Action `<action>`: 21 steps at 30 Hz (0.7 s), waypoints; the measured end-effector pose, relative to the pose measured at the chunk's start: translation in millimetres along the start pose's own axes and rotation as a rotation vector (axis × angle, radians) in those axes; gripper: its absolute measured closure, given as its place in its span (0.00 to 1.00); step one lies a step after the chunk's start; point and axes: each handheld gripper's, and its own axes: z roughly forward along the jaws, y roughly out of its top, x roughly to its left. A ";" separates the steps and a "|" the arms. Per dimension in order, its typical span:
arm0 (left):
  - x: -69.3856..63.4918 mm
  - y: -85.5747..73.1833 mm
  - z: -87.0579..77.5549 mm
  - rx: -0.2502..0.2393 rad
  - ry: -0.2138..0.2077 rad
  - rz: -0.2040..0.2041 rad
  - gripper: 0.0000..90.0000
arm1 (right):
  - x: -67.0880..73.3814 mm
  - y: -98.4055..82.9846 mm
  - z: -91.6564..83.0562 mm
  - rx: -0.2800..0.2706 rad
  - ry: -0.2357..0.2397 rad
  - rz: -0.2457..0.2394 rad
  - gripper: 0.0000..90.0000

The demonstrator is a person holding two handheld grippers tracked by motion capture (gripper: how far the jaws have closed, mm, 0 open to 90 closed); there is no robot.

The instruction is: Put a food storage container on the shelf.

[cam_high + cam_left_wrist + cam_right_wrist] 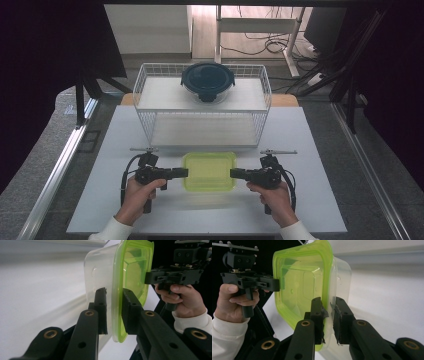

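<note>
Green-lidded container (209, 171) between left gripper (184, 173) and right gripper (234, 173), seemingly clamped at both rims.

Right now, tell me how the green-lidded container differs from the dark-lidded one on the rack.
The green-lidded container is rectangular; the dark-lidded container is round. The green one is clamped at its ends by the left gripper and right gripper; the dark one sits untouched on the wire rack. Both are clear-bodied with lids on.

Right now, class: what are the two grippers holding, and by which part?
Both hold the green-lidded container by the lid's rim: the left gripper clamps its left edge, the right gripper its right edge.
</note>
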 end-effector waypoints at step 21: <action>-37.1 43.3 -16.4 -0.028 0.013 0.092 0.85 | 24.0 30.9 -28.0 -0.085 -0.007 -0.096 0.87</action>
